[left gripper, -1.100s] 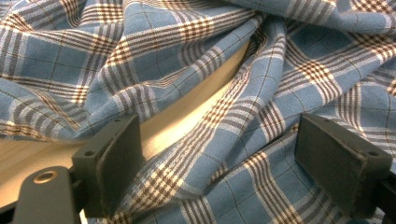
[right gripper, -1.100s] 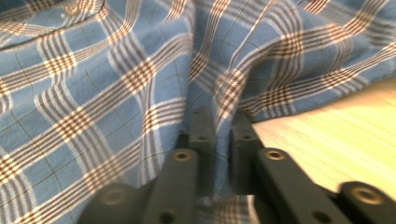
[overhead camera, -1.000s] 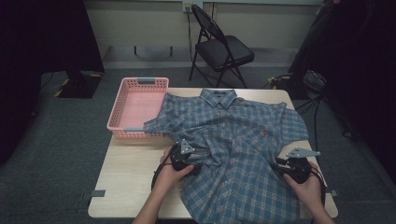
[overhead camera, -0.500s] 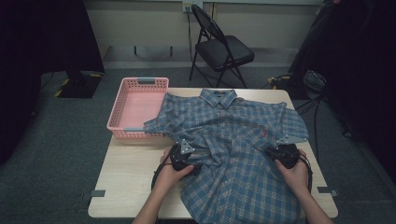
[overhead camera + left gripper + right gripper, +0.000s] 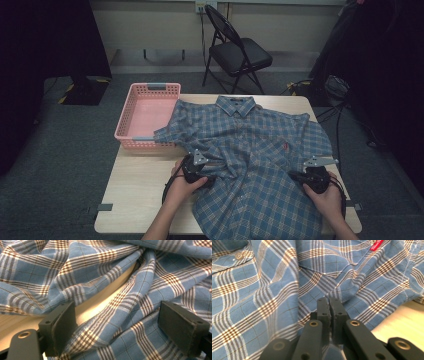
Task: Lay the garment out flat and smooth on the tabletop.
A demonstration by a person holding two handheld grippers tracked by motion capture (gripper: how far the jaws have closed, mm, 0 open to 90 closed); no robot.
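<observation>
Shirt (image 5: 250,150), your blue plaid one, lies spread face up across the table (image 5: 145,200), its sleeve just beside the pink basket (image 5: 145,112). Your left gripper (image 5: 115,325) holds its jaws wide apart over a shirt fold; your right gripper (image 5: 329,305) has just been closing, and whether cloth sits between those jaws I cannot tell.

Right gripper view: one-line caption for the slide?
Right claw shut over the plaid shirt, below its chest pocket.

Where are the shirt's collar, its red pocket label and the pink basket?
collar (image 5: 236,105), high view, middle of the collar.
red pocket label (image 5: 377,245), right gripper view, middle of the label.
pink basket (image 5: 121,129), high view, its left rim.
</observation>
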